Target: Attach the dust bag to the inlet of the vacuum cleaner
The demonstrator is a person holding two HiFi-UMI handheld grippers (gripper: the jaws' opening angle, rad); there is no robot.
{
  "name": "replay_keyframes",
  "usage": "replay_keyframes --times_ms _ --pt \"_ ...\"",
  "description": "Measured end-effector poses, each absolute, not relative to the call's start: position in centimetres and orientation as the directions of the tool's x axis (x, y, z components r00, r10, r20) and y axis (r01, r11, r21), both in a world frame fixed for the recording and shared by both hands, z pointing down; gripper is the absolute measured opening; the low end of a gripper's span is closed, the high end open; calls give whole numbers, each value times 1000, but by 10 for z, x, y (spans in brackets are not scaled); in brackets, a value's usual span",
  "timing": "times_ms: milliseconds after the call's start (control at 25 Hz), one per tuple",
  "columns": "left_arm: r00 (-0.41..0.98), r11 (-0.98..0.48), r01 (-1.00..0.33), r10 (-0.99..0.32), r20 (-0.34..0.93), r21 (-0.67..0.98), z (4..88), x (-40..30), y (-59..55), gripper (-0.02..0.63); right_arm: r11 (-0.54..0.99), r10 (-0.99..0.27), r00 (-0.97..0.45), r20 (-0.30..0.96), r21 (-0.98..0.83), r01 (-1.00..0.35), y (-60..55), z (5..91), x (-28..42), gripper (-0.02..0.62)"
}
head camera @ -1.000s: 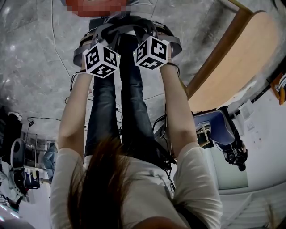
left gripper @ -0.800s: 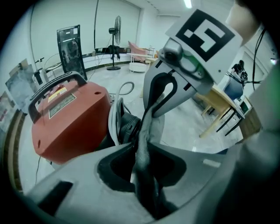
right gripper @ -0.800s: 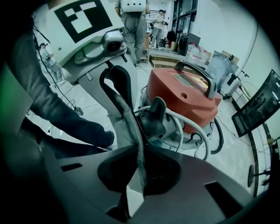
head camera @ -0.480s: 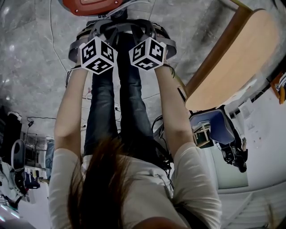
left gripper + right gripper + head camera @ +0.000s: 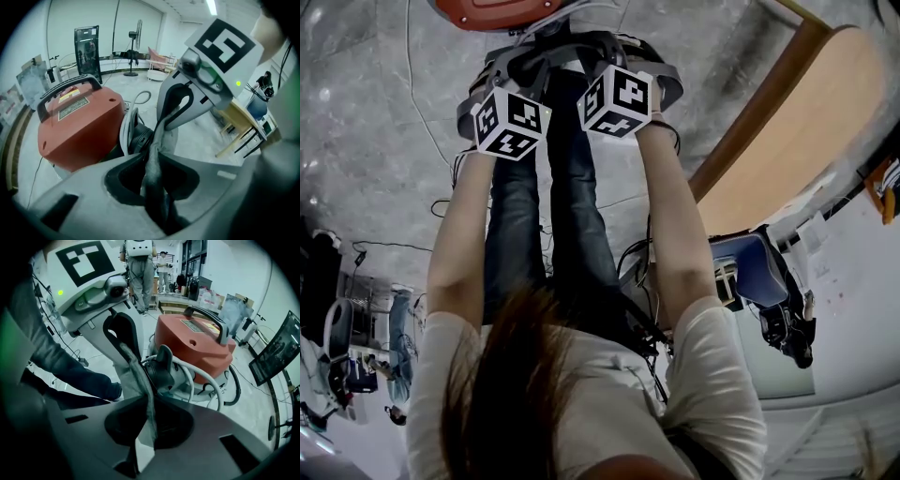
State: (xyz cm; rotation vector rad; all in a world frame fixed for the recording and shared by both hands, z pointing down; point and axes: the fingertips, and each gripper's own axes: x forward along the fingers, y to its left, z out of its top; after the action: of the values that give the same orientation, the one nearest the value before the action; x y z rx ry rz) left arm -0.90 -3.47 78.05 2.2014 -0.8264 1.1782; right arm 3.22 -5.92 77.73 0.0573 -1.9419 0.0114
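Marbled floor [image 5: 356, 141]; boxy red vacuum [image 5: 79, 126]; limp grey fabric bag [image 5: 153, 161].

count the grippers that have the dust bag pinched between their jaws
2. The left gripper, whose jaws have just been closing, pinches the grey dust bag by the red vacuum cleaner; the right gripper pinches it from the opposite side. Neither is hidden.

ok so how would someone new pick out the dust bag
Find the big red vacuum cleaner. Just in front of its round black inlet hangs the dust bag. It is the only limp grey cloth among hard plastic parts.
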Motion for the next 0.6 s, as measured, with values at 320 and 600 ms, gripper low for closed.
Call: replay_keyframes --times_ms 320,600 --pt "462 -869 -482 -142 876 113 778 -3 -42 94 956 -134 -397 908 12 -294 -55 776 40 26" --pt "496 -822 -547 -165 852 159 784 -6 -39 87 981 -74 -387 919 -2 -192 -56 779 37 28"
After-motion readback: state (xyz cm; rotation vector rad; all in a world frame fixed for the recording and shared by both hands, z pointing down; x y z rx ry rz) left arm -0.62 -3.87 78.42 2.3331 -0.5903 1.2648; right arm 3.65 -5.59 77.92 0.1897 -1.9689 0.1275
